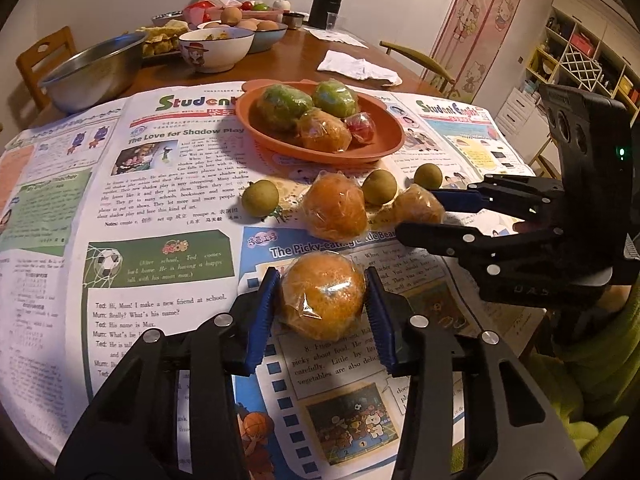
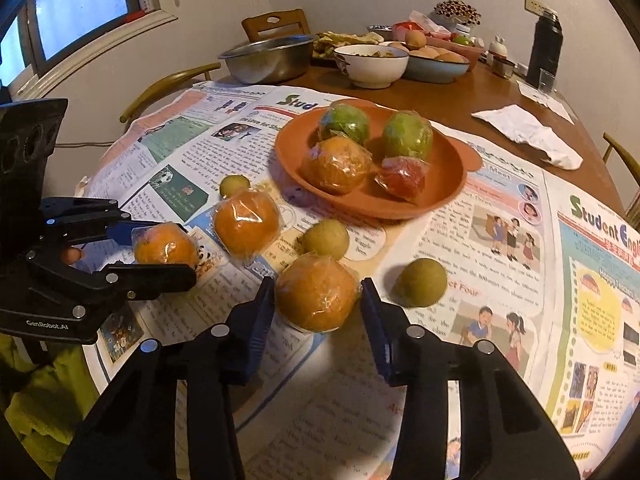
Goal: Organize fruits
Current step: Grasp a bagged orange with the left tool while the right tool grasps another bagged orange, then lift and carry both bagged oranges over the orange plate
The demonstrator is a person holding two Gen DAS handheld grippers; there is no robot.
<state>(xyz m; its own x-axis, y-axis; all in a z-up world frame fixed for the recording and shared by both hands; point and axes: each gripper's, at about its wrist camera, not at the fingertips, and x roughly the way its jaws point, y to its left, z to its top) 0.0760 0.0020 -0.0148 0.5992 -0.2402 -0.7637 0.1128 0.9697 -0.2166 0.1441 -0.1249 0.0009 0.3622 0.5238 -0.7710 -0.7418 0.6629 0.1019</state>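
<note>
1. The left tool (image 1: pixel 324 312) holds a plastic-wrapped orange (image 1: pixel 323 295) between its blue pads at the near edge of the table (image 1: pixel 400 56). The pads sit on the fruit's two sides at about mid-height, a sensible place for a round, slippery wrapped thing that could squirt out if pinched lower or higher.

2. The right tool (image 2: pixel 318 312) is closed in on another wrapped orange (image 2: pixel 316 292), its jaws hard against both flanks. Whether the pads already press firmly I judge likely, though the film hides the contact line.

3. Both fruits appear to rest on the newspaper (image 1: pixel 160 208), which seemingly serves as a clean staging sheet over the wood.

4. The orange plate (image 1: pixel 384 148) lies farther back, centre, and already carries two green fruits, one wrapped orange and a small red wrapped item. It looks like the collecting place, so the two gripped oranges probably belong there.

5. Loose on the paper between tools and plate are one more wrapped orange (image 2: pixel 246 224) and three small green fruits (image 2: pixel 420 282), spread apart so each can be straddled singly.

6. Bowls and a flask stand far back, apart from the work.
</note>
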